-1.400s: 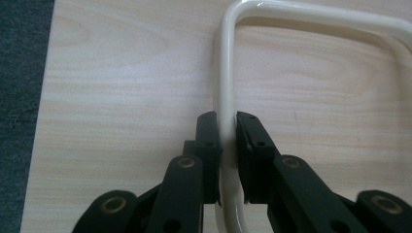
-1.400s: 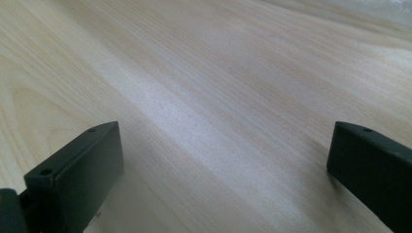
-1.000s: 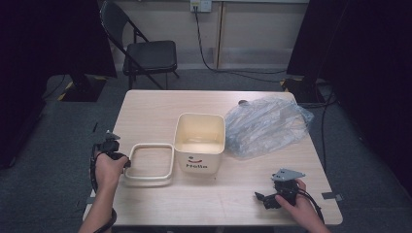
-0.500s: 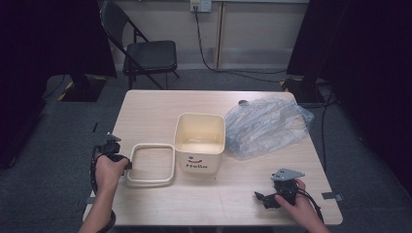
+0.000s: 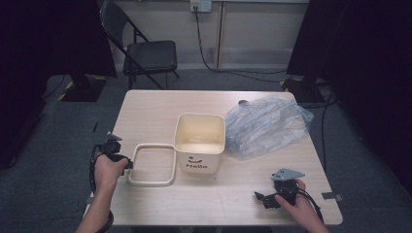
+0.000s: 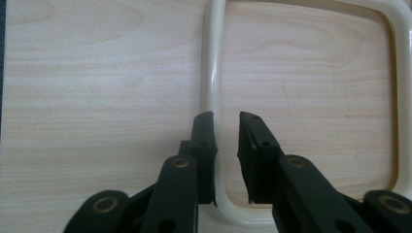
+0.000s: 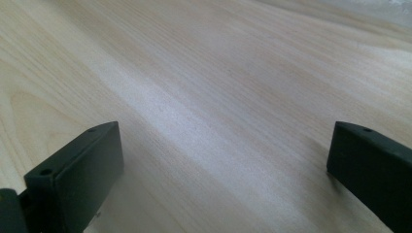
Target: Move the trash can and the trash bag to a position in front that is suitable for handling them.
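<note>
The left gripper (image 6: pixel 226 119) rises from 6 o'clock, its black jaws a little apart and straddling one side of a cream frame (image 6: pixel 212 58). That side runs up toward 12 o'clock; a rounded corner curves beneath the jaws. The frame lies flat on the pale wooden table (image 6: pixel 97 82).

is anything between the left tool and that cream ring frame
Nothing visible. The left tool has its jaws straddling the near side bar of the cream ring frame, with a gap showing, so not clamped. Only bare table surrounds it.
</note>
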